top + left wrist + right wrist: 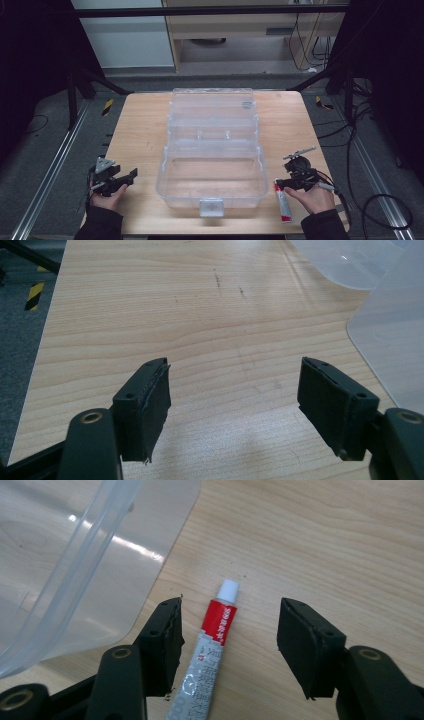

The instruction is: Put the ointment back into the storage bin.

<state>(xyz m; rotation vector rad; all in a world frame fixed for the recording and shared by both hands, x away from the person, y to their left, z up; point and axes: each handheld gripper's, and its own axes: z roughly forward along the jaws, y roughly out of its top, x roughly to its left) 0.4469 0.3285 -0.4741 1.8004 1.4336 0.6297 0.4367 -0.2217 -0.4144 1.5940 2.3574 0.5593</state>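
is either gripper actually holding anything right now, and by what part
Nothing is held. The right gripper has its fingers on either side of the tube near its cap end, not pressing it. The left gripper is open over bare table.

- We see the tube (212, 645) flat on the wooden table, just beside the clear box's right wall, near the table's front edge.
- It's slim, silver-grey in the body, red band toward the neck, white cap on.
- In the high view the tube (283, 202) points its cap away from us.
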